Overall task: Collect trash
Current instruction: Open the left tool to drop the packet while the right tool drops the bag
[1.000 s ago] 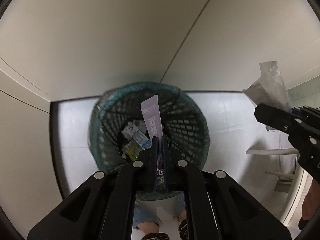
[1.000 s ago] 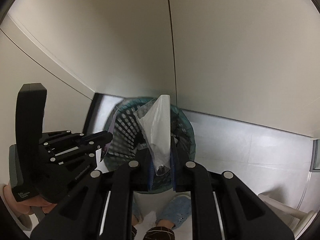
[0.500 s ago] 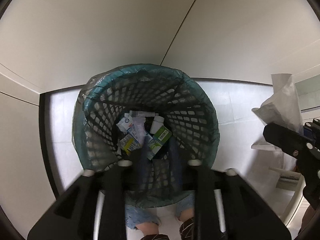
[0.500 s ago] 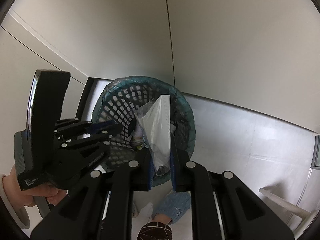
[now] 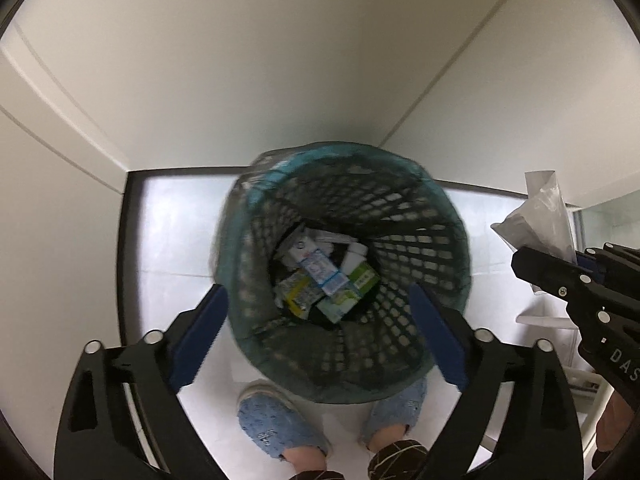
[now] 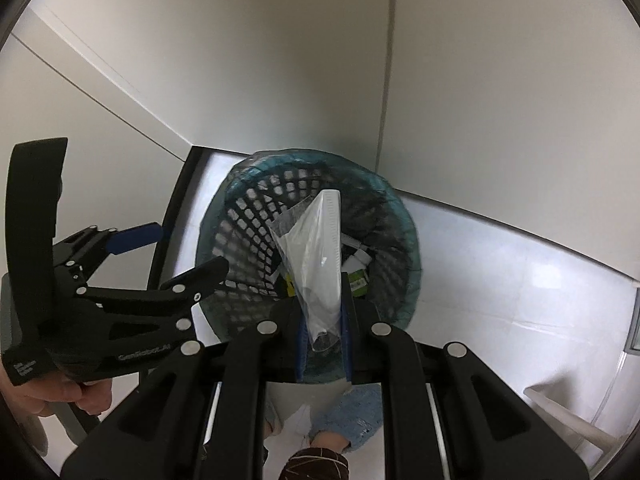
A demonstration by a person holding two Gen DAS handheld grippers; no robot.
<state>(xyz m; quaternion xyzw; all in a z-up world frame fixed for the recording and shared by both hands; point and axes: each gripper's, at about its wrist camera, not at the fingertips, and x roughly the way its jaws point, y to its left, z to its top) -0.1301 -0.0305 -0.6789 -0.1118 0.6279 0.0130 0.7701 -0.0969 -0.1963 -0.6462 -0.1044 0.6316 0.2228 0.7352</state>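
The left gripper [image 5: 318, 312] points steeply down, jaws opening wide and bare. The right gripper [image 6: 325, 320], at its 3 o'clock, is clamped tight.

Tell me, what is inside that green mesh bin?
At the bottom of the bin lie small cartons: a blue-and-white one, a green one and a yellow one, plus a white bottle. Anything beneath them is covered.
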